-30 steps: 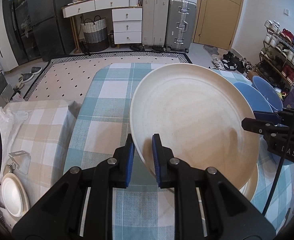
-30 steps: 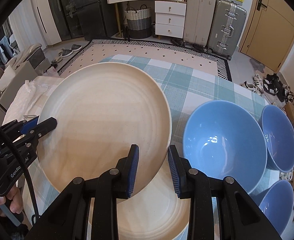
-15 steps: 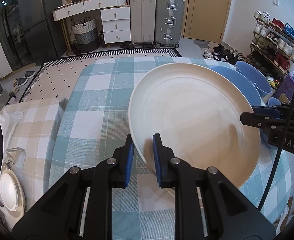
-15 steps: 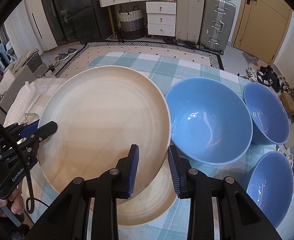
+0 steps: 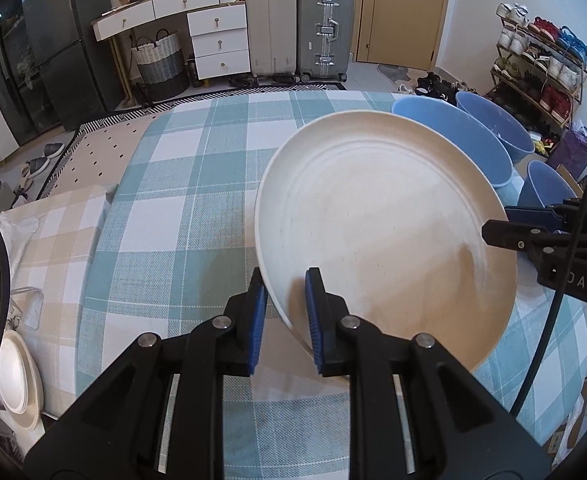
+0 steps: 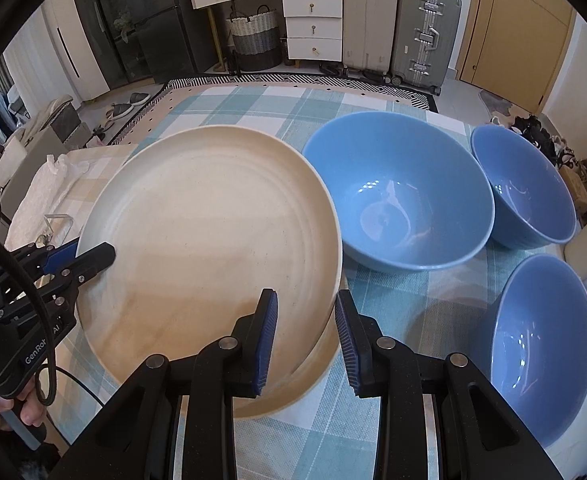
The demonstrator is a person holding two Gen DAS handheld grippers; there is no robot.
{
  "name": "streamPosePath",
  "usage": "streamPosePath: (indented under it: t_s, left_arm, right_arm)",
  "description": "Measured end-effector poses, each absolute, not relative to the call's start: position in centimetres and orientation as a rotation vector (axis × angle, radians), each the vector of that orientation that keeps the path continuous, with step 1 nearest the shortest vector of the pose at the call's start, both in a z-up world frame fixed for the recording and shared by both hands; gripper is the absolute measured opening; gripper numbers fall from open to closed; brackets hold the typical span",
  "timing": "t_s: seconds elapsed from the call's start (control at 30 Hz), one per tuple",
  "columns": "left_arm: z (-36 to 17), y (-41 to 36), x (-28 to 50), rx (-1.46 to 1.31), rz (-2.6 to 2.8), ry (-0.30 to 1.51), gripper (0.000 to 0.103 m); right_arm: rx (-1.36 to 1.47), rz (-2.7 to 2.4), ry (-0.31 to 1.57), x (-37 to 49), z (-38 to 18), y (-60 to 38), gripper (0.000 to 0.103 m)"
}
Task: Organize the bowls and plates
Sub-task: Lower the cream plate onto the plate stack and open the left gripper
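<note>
- Left gripper (image 5: 283,312) and right gripper (image 6: 306,338) each pinch the rim of a round, matte cream plate (image 5: 381,232).
- Three glossy blue bowls (image 6: 401,188) sit on the checked cloth surface (image 5: 181,200).

- A white desk with drawers (image 5: 217,36) stands against the far wall, a woven basket (image 5: 159,64) beneath it.
- Two upright suitcases, one beige (image 5: 270,24) and one silver (image 5: 324,28), stand beside a tan door (image 5: 403,12).
- A dark glass-fronted cabinet (image 5: 49,52) fills the left.
- A shoe rack (image 5: 533,64) lines the right wall.
- A patterned rug (image 6: 293,82) covers the pale floor.
- A teal checked cloth covers the tabletop (image 5: 181,184).
</note>
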State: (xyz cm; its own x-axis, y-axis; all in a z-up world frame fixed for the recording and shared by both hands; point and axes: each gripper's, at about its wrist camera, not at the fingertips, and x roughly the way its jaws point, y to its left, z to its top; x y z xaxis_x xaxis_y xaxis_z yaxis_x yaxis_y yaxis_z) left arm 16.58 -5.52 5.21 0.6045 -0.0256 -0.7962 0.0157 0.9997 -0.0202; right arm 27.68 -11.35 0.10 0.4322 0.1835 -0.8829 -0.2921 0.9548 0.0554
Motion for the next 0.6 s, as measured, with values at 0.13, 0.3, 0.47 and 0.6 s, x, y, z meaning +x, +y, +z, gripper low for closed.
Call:
streamPosePath:
  t_s: [0.13, 0.3, 0.47, 0.6]
  left_arm:
    - [4.4, -5.5, 16.3, -0.014, -0.03, 0.935, 0.016]
    - [3.5, -5.1, 15.8, -0.018, -0.036, 0.949, 0.016]
    - [2.7, -4.8, 15.6, -0.008, -0.034, 0.968, 0.017]
    - [1.7, -4.6, 16.0, -0.006, -0.033, 0.987, 0.017]
  right_arm:
    - [-0.108, 0.298, 1.089, 27.0, -0.5, -11.8, 0.031]
    - [-0.096, 0.304, 1.097, 26.4, -1.1, -12.0, 0.031]
    - [-0.097, 0.311, 1.108, 26.1, -1.9, -11.9, 0.031]
    - [-0.098, 0.309, 1.123, 26.3, -2.7, -11.7, 0.031]
